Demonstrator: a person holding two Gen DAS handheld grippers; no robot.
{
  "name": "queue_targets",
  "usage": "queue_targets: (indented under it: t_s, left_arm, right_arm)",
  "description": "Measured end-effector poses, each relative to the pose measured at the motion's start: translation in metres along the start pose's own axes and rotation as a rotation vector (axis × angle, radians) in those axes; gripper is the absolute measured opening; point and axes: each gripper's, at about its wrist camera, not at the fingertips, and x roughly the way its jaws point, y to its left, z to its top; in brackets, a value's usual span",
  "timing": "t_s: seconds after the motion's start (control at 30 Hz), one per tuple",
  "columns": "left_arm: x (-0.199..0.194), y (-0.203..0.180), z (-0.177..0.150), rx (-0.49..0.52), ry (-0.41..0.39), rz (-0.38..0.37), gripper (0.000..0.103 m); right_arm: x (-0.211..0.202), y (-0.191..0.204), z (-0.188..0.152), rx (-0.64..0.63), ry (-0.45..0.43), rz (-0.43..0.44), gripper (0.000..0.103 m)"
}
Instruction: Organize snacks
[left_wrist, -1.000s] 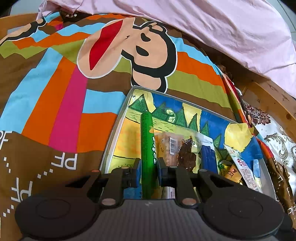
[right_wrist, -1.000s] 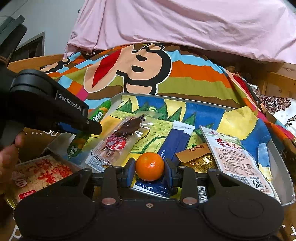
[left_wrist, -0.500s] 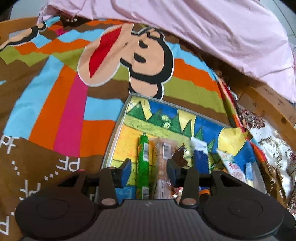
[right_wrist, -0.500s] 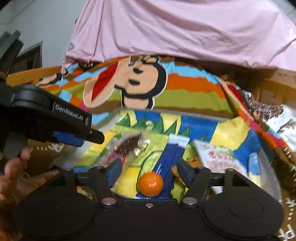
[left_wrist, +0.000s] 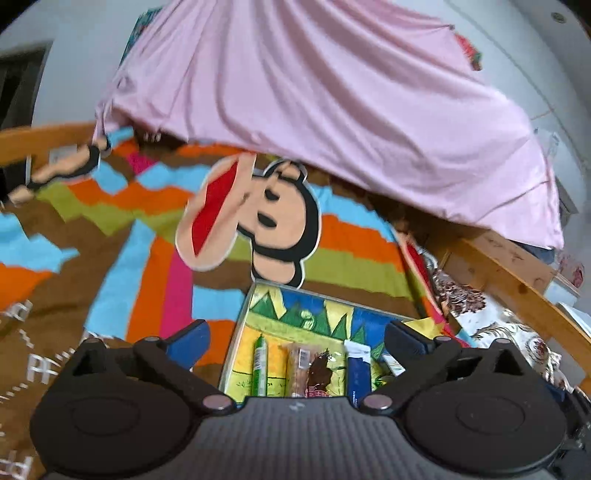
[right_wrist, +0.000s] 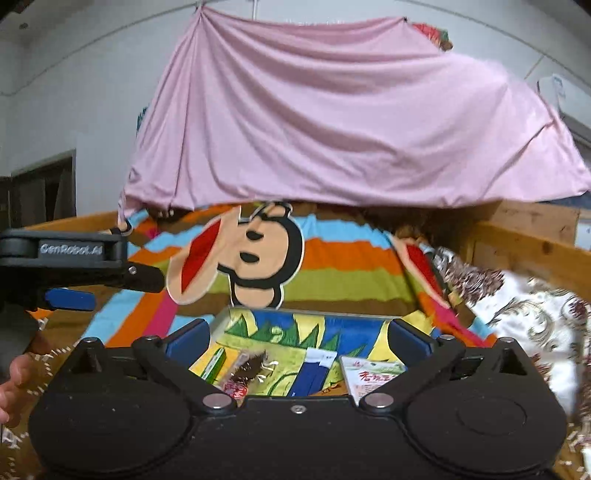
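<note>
Both hand-held grippers, left (left_wrist: 295, 339) and right (right_wrist: 297, 338), hang wide and empty above the tray (left_wrist: 236, 343) on the bed, snacks below and ahead, the green stick (left_wrist: 259, 363) lengthwise along the left one's fingers, nearer the left.

- Even, soft indoor light; no harsh shadows/glare.
- Motion blur on striped blanket (left_wrist: 122, 236) & snacks.
- Strong fisheye bend at edges, dark vignette in corners.
- Pink sheet (right_wrist: 332, 122) brightest.
</note>
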Motion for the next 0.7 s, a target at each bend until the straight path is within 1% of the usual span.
queue_targets:
  t_s: [0.1, 0.23, 0.47, 0.57, 0.63, 0.7]
  left_arm:
    - [-0.025, -0.007, -0.003, 0.03, -0.033, 0.01, 0.102]
    - [-0.066, -0.015, -0.023, 0.076, -0.084, 0.018, 0.102]
    - [-0.121, -0.034, -0.052, 0.208, -0.135, 0.045, 0.102]
    - [-0.144, -0.037, -0.06, 0.212, -0.142, 0.053, 0.103]
    - [-0.156, -0.036, -0.064, 0.208, -0.129, 0.067, 0.103]
    - [-0.169, -0.033, -0.071, 0.207, -0.114, 0.099, 0.103]
  right_arm:
    - [-0.029, -0.002, 0.003, 0.023, -0.027, 0.0, 0.102]
    - [-0.068, 0.0, 0.001, 0.016, -0.047, 0.012, 0.102]
    - [-0.131, 0.003, -0.007, 0.007, -0.073, 0.012, 0.102]
    - [-0.155, 0.004, -0.009, 0.018, -0.075, 0.01, 0.102]
    - [-0.168, 0.004, -0.01, 0.027, -0.071, 0.011, 0.102]
    - [-0.178, 0.006, -0.011, 0.033, -0.061, 0.02, 0.102]
